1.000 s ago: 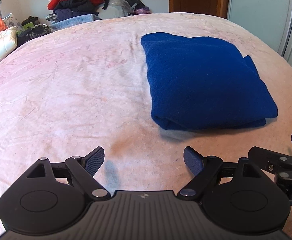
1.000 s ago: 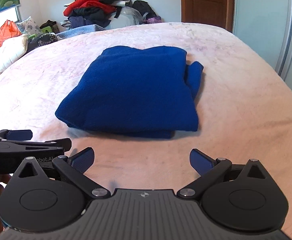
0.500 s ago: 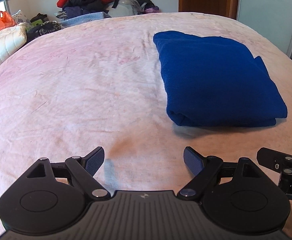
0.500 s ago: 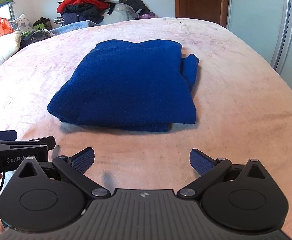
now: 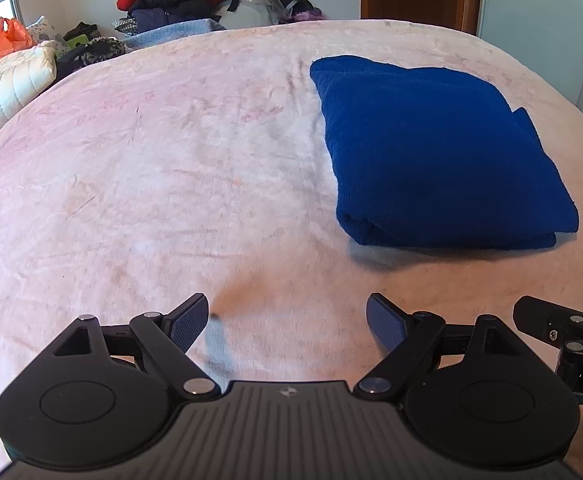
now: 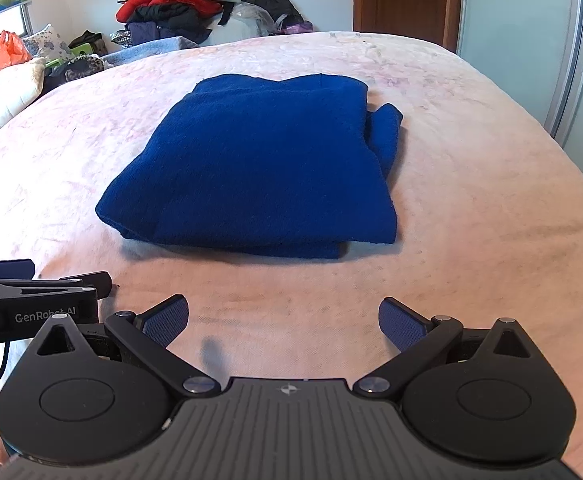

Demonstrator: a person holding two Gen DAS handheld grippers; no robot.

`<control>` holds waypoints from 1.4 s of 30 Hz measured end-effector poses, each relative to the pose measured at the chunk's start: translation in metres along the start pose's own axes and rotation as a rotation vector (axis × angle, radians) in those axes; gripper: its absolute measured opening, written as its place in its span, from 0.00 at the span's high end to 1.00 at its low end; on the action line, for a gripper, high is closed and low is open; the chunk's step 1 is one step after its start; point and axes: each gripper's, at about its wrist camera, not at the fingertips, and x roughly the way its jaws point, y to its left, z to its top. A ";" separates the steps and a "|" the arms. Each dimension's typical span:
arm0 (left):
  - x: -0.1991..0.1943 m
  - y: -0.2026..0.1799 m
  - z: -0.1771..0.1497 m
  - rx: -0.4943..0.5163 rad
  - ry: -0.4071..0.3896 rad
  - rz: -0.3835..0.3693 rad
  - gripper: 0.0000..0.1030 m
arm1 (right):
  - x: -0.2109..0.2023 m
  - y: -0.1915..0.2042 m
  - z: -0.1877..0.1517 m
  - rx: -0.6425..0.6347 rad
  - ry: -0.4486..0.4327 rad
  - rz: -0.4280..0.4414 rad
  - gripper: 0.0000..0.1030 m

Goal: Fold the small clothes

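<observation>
Your left gripper (image 5: 287, 316) is only partly visible from the right wrist view, where its body and one blue pad are cut off at the left edge (image 6: 9, 284); likewise your right gripper (image 6: 283, 320) enters the left wrist view only as a black linkage at the right edge (image 5: 563, 332). Each wrist view shows its own jaws spread wide with nothing between the pads, only the pink bedspread (image 5: 151, 168) beneath them. The folded blue garment (image 6: 259, 168) lies on the bedspread ahead of both tools, apart from the fingertips: straight ahead of your right gripper, ahead and to the right of your left one (image 5: 439, 152). The layers inside the fold are hidden; you see only stacked edges along its near side. The right wrist view shows a loose flap protruding at the garment's right side more fully than the left view does. Far ahead, a pile of clothes (image 6: 179, 8) sits past the bed; its items are too jumbled to tell apart.
</observation>
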 end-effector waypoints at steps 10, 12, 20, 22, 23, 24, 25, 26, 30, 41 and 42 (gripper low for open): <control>0.002 0.003 -0.001 -0.015 0.014 -0.007 0.16 | 0.000 0.000 0.000 -0.001 0.000 0.002 0.01; 0.002 0.003 -0.001 -0.013 0.012 -0.006 0.16 | 0.000 0.000 0.000 -0.001 0.001 0.002 0.01; 0.000 0.002 -0.002 -0.007 0.009 -0.007 0.16 | -0.001 0.000 0.000 -0.005 -0.007 -0.008 0.01; -0.001 0.002 -0.002 -0.009 0.009 -0.008 0.16 | -0.001 0.000 0.001 -0.004 -0.007 -0.010 0.01; -0.001 0.002 -0.002 -0.010 0.009 -0.008 0.16 | -0.001 0.000 0.001 -0.003 -0.009 -0.010 0.01; -0.001 0.002 -0.002 -0.011 0.008 -0.007 0.16 | -0.001 0.000 0.001 -0.003 -0.011 -0.010 0.01; -0.001 0.002 -0.002 -0.012 0.009 -0.006 0.16 | -0.001 0.000 0.001 -0.003 -0.013 -0.012 0.01; -0.001 0.002 -0.002 -0.013 0.009 -0.006 0.16 | -0.001 0.000 0.002 -0.004 -0.014 -0.015 0.01; -0.001 0.002 -0.002 -0.015 0.009 -0.006 0.16 | -0.001 -0.001 0.002 -0.001 -0.011 -0.013 0.01; 0.000 0.003 -0.003 -0.019 0.014 -0.003 0.16 | 0.001 0.000 0.000 -0.015 0.001 -0.014 0.01; 0.000 0.003 -0.003 -0.019 0.014 -0.003 0.16 | 0.002 0.001 0.000 -0.018 0.000 -0.013 0.01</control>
